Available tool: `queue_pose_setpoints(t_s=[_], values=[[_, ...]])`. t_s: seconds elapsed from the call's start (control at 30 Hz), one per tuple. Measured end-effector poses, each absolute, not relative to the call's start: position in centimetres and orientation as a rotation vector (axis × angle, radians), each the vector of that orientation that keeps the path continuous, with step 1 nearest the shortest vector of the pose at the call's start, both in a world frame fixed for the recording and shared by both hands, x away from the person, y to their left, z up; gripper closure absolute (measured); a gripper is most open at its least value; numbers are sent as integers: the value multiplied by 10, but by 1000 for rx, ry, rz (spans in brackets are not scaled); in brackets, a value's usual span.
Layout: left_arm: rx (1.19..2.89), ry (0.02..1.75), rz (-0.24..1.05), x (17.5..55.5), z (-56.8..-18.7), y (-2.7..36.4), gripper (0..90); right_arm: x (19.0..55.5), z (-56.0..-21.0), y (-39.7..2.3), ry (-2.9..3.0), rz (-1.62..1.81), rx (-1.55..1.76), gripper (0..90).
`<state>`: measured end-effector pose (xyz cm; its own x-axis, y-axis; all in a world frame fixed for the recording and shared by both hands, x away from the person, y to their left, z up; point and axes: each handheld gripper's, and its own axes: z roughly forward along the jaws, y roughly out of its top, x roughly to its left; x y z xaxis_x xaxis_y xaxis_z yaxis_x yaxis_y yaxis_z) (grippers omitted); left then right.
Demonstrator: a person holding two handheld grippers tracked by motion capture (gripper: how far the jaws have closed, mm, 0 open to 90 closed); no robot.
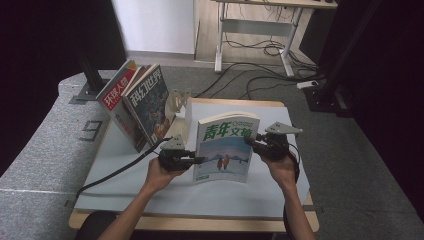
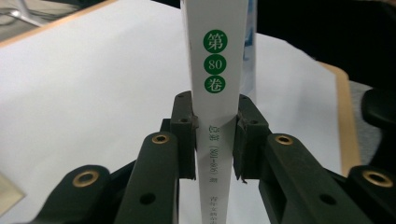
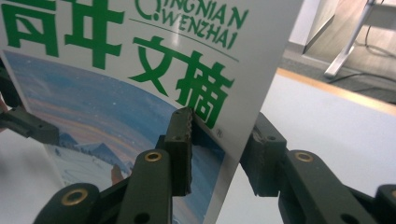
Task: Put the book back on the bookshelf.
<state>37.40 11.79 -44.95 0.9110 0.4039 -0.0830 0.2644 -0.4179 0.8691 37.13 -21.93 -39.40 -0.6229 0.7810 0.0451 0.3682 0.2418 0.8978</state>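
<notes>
A thick magazine-style book [image 1: 222, 150] with green Chinese title and a snowy blue cover is held upright over the white mat [image 1: 150, 197], cover facing me. My left gripper [image 1: 199, 160] is shut on its white spine [image 2: 217, 56], and the left gripper view has both pads pressing the spine below the green circles, with the gripper [image 2: 215, 126] pointing along the mat. My right gripper [image 1: 251, 142] is shut on the opposite edge near the top. In the right gripper view one jaw of the gripper [image 3: 223, 123] lies on the cover [image 3: 116, 70], the other behind it.
Two magazines [image 1: 135, 102] lean on a pale wooden rack [image 1: 179, 102] at the back left of the mat. The left gripper's black cable [image 1: 115, 172] trails off to the left. The wooden table edge [image 1: 200, 223] runs along the front. A desk frame [image 1: 220, 45] and floor cables lie beyond.
</notes>
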Motion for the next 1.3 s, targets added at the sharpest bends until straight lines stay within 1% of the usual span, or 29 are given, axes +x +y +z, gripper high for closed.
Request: queue_pose_setpoints(t_s=[0.2, 0.27, 0.33, 0.37, 0.4, 0.43, 0.47, 0.5, 0.53, 0.57, 0.6, 0.63, 0.67, 0.77, 0.8, 1.03, 1.07, 1.1, 1.13, 1.17, 1.2, 1.23, 1.3], values=[[2040, 470, 185, 372, -453, 122, 733, 369, -391, -214, 2112, 1346, 1011, 643], [2048, 458, 189, 371, -453, 123, 735, 368, -391, -213, 2117, 1340, 1005, 627], [2056, 445, 196, 370, -453, 124, 737, 368, -391, -213, 2121, 1334, 990, 583], [2059, 437, 201, 369, -453, 125, 737, 368, -391, -213, 2121, 1334, 990, 583], [2062, 427, 206, 368, -454, 125, 738, 368, -391, -213, 2123, 1338, 983, 563], [2070, 407, 216, 365, -454, 125, 739, 367, -392, -213, 2127, 1346, 972, 507], [2070, 407, 216, 365, -454, 125, 739, 367, -392, -213, 2127, 1346, 972, 507], [2072, 390, 229, 362, -454, 125, 740, 367, -393, -212, 2139, 1336, 953, 433], [2072, 390, 229, 362, -454, 125, 740, 367, -393, -212, 2139, 1336, 953, 433], [2072, 386, 233, 361, -454, 124, 739, 367, -396, -211, 2161, 1308, 937, 350], [2072, 386, 233, 361, -454, 124, 740, 367, -396, -211, 2161, 1308, 937, 350], [2075, 380, 236, 360, -454, 125, 740, 368, -400, -210, 2171, 1294, 930, 277], [2075, 380, 236, 360, -454, 125, 740, 368, -400, -210, 2171, 1294, 930, 277], [2074, 374, 234, 359, -455, 126, 740, 373, -408, -211, 2190, 1292, 947, 171], [2074, 369, 232, 358, -455, 127, 739, 374, -410, -212, 2193, 1297, 958, 152], [2080, 341, 225, 355, -455, 127, 739, 382, -430, -222, 2251, 1440, 999, 149], [2081, 340, 225, 355, -455, 127, 739, 383, -433, -223, 2271, 1473, 987, 162], [2082, 339, 224, 355, -455, 127, 738, 384, -436, -223, 2299, 1517, 963, 202], [2082, 339, 224, 355, -455, 127, 738, 384, -436, -223, 2299, 1517, 963, 202], [2083, 339, 223, 355, -455, 127, 737, 383, -437, -222, 2329, 1546, 925, 290], [2082, 339, 221, 355, -455, 127, 737, 383, -437, -222, 2329, 1546, 925, 290], [2082, 341, 219, 355, -455, 127, 737, 382, -437, -220, 2343, 1552, 909, 325], [2082, 344, 214, 356, -455, 128, 734, 379, -437, -215, 2348, 1499, 891, 322]])
